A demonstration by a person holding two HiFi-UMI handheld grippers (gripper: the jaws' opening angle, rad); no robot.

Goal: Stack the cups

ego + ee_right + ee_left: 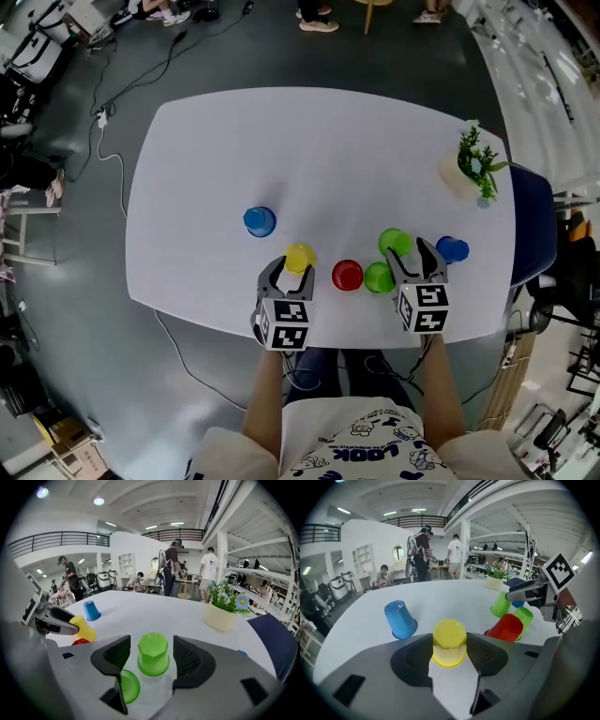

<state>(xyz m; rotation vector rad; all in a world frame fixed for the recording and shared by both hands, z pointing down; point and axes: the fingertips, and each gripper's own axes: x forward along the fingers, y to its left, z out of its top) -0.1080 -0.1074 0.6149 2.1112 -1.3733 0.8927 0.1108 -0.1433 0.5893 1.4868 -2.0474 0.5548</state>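
The left gripper (pixel 290 270) is sitting over the upside-down yellow cup (pixel 449 641) at the near edge of the white bench (pixel 309 150), its jaws drawn in close to the cup's walls but not visibly squeezing. The right gripper (pixel 410 255) is hanging wide open around an inverted green cup (pixel 153 654), with gaps on both sides, so it is holding nothing. A red cup (pixel 347 275), a second green cup (pixel 379 277) and two blue cups are standing nearby. These cups are looking like light, thin plastic: smooth, tapered and probably flexing under pressure. A gentle pinch across the mid-wall, toward the wider rim, is likely holding best, since higher up the taper is inviting the pads to slip off.
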